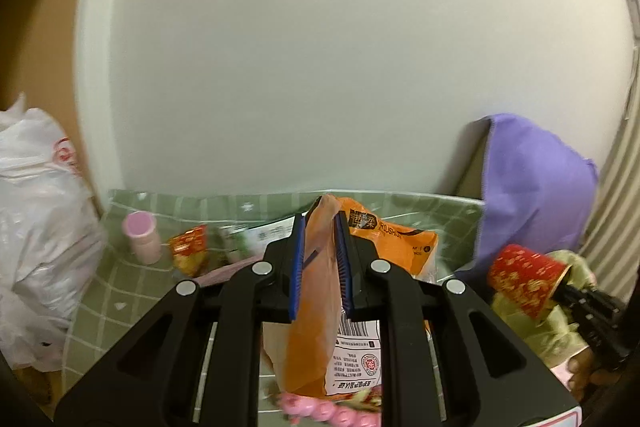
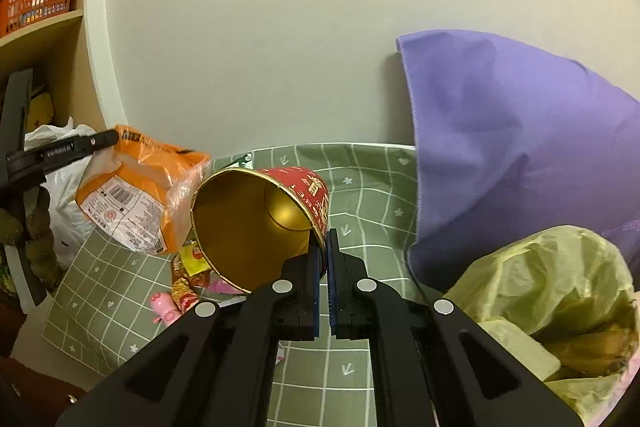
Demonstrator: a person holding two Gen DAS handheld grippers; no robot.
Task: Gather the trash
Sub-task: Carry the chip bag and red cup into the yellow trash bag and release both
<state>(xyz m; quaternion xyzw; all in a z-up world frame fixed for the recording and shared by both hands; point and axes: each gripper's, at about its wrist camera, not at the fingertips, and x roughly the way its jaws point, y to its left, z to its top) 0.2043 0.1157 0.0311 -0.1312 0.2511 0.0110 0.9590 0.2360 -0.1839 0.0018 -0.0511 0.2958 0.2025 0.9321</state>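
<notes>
Trash is what I'm gathering, and both hands are loaded above the desk (image 2: 360,187) with its green checked cloth. Starting at the left, a white plastic bag (image 1: 36,211) bulges beside the desk, and a pink bottle (image 1: 142,237) and a small red wrapper (image 1: 188,249) lie loose on the cloth. My left gripper (image 1: 320,263) has its jaws drawn nearly together on the orange snack bag (image 1: 316,291), pinching only the thin film near its top, so the bag hangs free. Thin film like that could slide out if I swing too fast, I reckon, and it could drop back among the wrappers. Further right, my right gripper (image 2: 323,279) is closed tight on the rim of the red paper cup (image 2: 260,223), which hangs tilted with its gold inside facing the camera. A hold on one edge of the wall may let the cup pivot or crumple. At the far right a yellow-green trash bag (image 2: 560,291) gapes open below a purple cloth (image 2: 500,131); its limp mouth may fold shut when I drop things in.
</notes>
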